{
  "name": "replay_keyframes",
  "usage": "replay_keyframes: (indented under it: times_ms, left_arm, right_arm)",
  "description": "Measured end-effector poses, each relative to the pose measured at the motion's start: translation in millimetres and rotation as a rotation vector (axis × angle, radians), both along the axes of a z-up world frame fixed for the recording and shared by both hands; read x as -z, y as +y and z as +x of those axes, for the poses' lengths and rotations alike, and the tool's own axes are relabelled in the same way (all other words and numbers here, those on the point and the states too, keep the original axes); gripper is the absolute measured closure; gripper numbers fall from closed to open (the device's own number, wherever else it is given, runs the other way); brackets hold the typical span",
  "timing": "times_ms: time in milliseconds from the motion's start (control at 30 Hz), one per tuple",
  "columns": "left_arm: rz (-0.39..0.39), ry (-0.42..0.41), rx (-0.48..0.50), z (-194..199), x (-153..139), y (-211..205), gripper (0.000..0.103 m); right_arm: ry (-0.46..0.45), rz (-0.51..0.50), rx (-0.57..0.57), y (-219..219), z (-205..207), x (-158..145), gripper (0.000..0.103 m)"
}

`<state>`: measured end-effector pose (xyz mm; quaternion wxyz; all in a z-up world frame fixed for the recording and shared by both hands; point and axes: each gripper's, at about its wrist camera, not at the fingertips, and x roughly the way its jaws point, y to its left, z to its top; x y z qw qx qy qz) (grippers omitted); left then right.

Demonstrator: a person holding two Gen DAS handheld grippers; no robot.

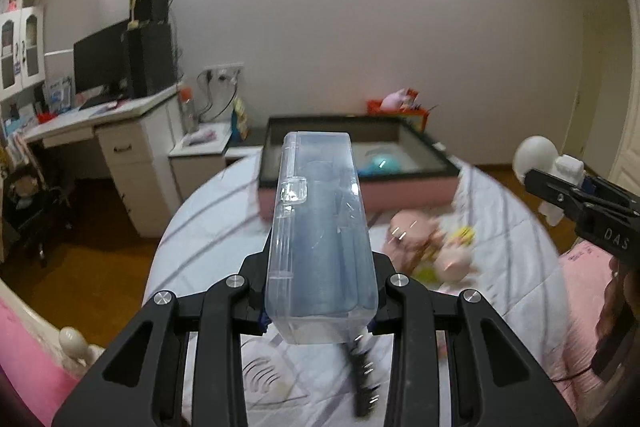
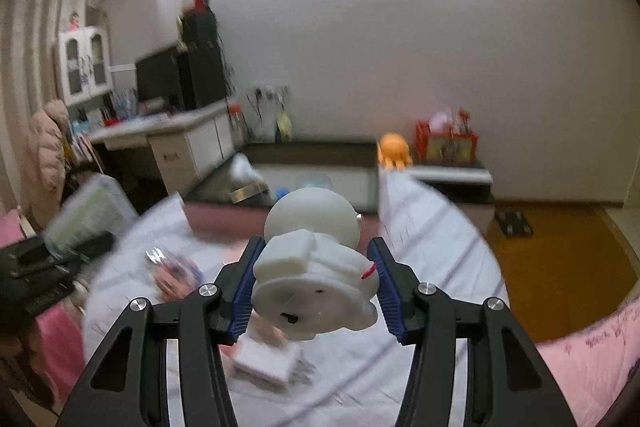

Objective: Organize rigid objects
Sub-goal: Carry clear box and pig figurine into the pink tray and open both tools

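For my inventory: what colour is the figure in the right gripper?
White figure, best seen in right wrist view.

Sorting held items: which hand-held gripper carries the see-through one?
The left hand-held gripper holds the clear plastic case; the right hand-held gripper holds an opaque white figurine.

clear bluish case [image 1: 320, 227], white figurine [image 2: 316, 263] — grey-lined pale quilt [image 1: 208, 227]

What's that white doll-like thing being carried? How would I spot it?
Look above the bed, where the right gripper is shut on it. It is a white figurine with a big round head, plain white, unlike the clear plastic box.
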<state>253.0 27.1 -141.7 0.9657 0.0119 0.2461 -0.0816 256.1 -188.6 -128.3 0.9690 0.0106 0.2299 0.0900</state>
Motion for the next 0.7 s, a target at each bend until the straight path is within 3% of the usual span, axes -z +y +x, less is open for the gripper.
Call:
replay_keyframes:
  times_ms: [200,367,700]
  left_arm:
    - [0.002,-0.130,-0.004,-6.7,-39.6,-17.0,0.070]
    - [0.027,-0.217,-0.013,-13.6,-56.4,-25.9,0.070]
    - [0.041,-0.249,-0.024,7.5,-63.5,-30.6,0.070]
  right_arm:
    - [-0.123,-0.003,-0.010,22.8,-12.5,-33.3,0.049]
    - [-0.171,-0.014,-0.008,35.6,-8.9,-47.1,0.049]
    - [-0.194,-0.018,-0.028,42.8,9.9,-53.7,0.049]
